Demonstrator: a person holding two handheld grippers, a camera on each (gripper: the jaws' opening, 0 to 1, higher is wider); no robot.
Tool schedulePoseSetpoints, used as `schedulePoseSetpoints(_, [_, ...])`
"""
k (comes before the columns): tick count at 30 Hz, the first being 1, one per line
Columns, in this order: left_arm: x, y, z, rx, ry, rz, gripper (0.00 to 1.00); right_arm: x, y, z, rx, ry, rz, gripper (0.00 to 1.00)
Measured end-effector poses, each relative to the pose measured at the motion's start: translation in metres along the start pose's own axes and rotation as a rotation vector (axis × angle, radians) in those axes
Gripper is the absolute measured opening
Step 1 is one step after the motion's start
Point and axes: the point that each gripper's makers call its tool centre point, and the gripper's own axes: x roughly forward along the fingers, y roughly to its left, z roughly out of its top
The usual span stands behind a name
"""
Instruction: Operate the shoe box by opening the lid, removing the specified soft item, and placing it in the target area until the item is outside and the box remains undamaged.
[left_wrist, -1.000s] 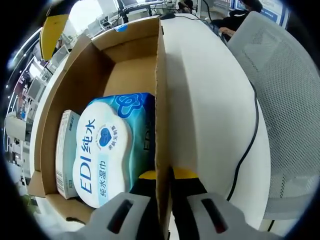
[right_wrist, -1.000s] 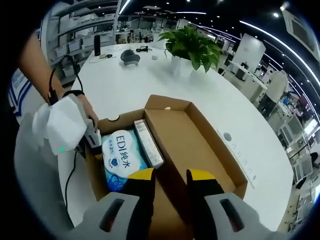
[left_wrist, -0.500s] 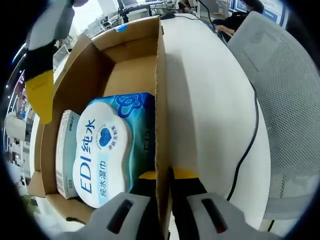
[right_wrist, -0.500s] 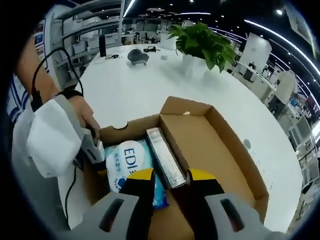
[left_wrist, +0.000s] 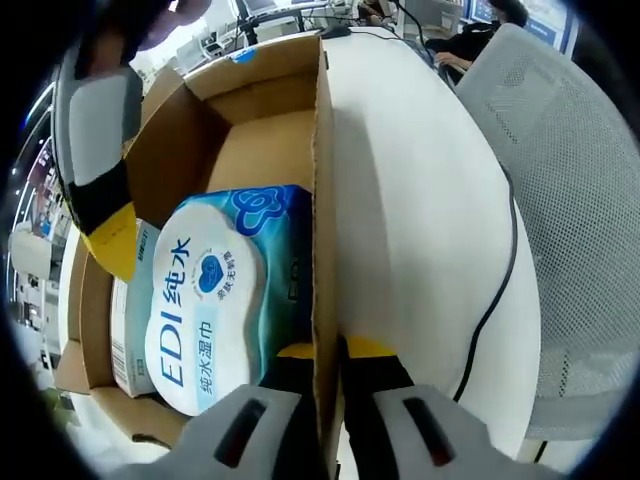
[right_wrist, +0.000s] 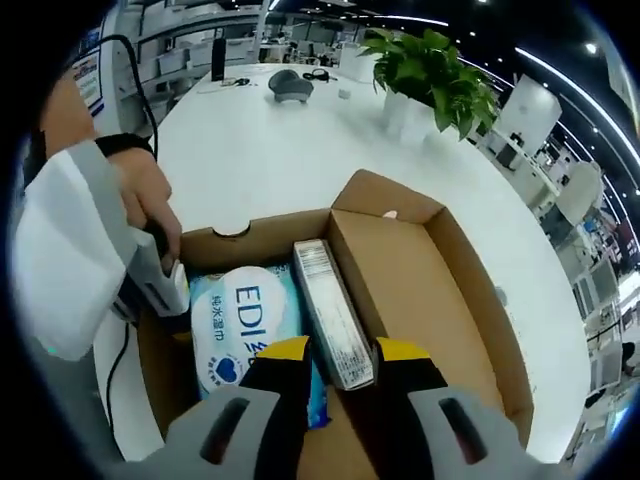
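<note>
- The wet-wipe pack (left_wrist: 215, 300), a blue and white soft pouch printed "EDI", is lying flat inside the open shoe box (left_wrist: 265, 150), against the wall that the left gripper is holding.
- Judged from its plastic film and rounded flip label, the pack is likely yielding under pressure, moderately heavy for its size, and slippery; taking it by a short edge or end seam appears safer than pinching the label.
- The left gripper (left_wrist: 320, 352) is sitting with its jaws clamped on the cardboard side wall, steadying the box.
- The right gripper (right_wrist: 340, 352) is hovering over the box interior with its jaws apart, nothing between them.
- A narrow white carton (right_wrist: 332, 312) is lying just beside the pack, crowding one long edge and limiting jaw access there.
- A black cable (left_wrist: 500, 270) is running across the white table (left_wrist: 410, 200), near a mesh chair (left_wrist: 570, 160).
- A potted plant (right_wrist: 435, 75) is standing well apart from the box.
</note>
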Motion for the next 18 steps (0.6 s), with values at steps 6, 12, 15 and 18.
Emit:
schedulePoseSetpoints(6, [0.0013, -0.0018, -0.0003, 0.008, -0.001, 0.0, 0.02, 0.009, 0.0014, -0.0069, -0.015, 0.042, -0.01, 0.2])
schedulePoseSetpoints(12, [0.0001, -0.0014, 0.0, 0.011, -0.002, 0.002, 0.02, 0.0081, -0.0017, -0.0081, -0.154, 0.043, -0.032, 0.17])
schedulePoseSetpoints(15, [-0.0005, -0.0004, 0.0003, 0.009, -0.002, 0.0, 0.02, 0.0086, -0.0028, -0.0081, -0.105, 0.029, -0.047, 0.15])
schedulePoseSetpoints(18, [-0.0005, 0.0002, 0.0004, 0.01, -0.002, 0.0, 0.02, 0.0087, -0.0044, -0.0076, -0.092, 0.019, -0.046, 0.15])
